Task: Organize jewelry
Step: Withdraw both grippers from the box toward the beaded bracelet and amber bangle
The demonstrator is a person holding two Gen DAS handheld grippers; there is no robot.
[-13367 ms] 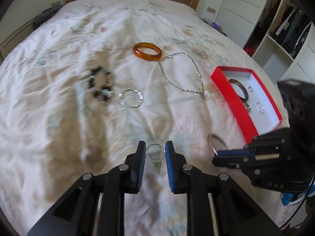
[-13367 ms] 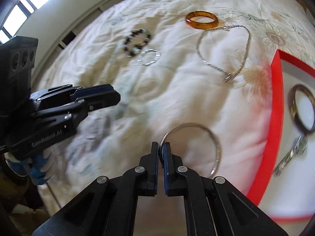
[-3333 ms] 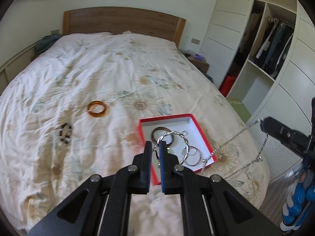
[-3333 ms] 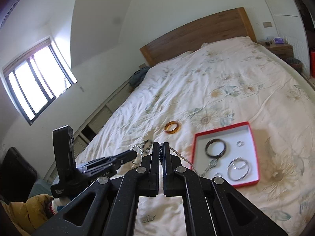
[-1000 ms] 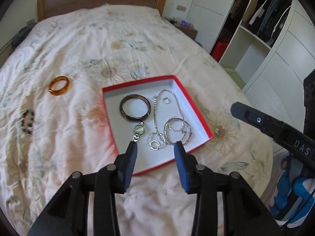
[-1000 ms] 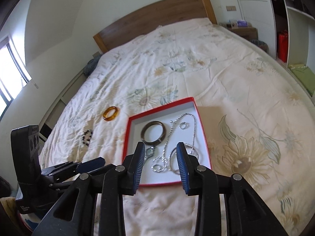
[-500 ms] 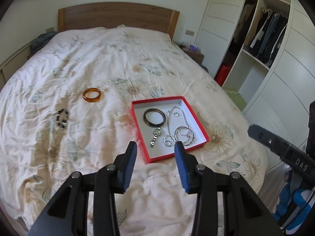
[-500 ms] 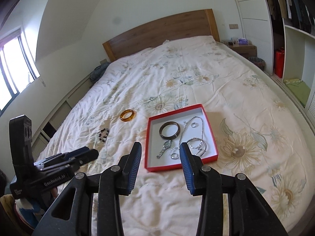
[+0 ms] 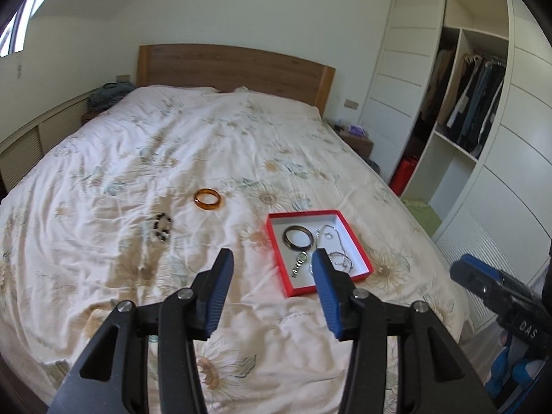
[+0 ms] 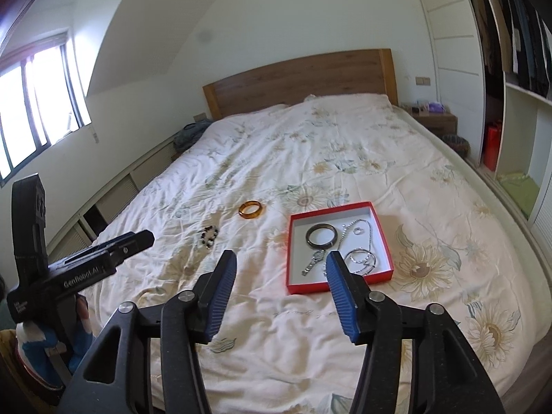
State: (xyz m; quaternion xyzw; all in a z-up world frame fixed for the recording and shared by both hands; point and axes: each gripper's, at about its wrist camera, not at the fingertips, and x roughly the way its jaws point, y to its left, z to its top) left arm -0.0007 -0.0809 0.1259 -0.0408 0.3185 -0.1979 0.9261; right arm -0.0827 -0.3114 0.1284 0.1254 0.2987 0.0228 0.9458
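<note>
On the floral bedspread (image 9: pixel 241 145), toward 1 o'clock from the left gripper (image 9: pixel 272 260), the red box (image 9: pixel 358 248) is seen lying flat. A dark bangle (image 9: pixel 298 238), a watch (image 9: pixel 299 263), a silver chain (image 9: pixel 331 233) and several silver rings (image 9: pixel 339 258) are held in it. Both tools are empty: the left gripper's blue fingers (image 9: pixel 220 289) are spread wide apart, and the right gripper (image 10: pixel 281 264) is likewise parted with nothing between its pads.

Compared with the views a few seconds earlier, when a twisted silver bracelet was pinched by the left tool and the chain was dangling from the right, both pieces have been released into the box. Since a second ago both cameras have been drawn back and raised, so that the box appears smaller and much more of the bed and headboard (image 9: pixel 234 65) is taken in.

It is judged that the task is largely done but not finished. Two items are left outside the box: the amber bangle (image 9: pixel 207 199) at about 11 o'clock from the left gripper, and the beaded bracelet (image 9: pixel 161 227) at about 10 o'clock, well apart from the box. In the right wrist view they are found at 12 and 11 o'clock, the amber bangle (image 10: pixel 250 209) beyond the beaded bracelet (image 10: pixel 208 234). These would reasonably be collected next, probably by the left tool, which is nearer to them.
</note>
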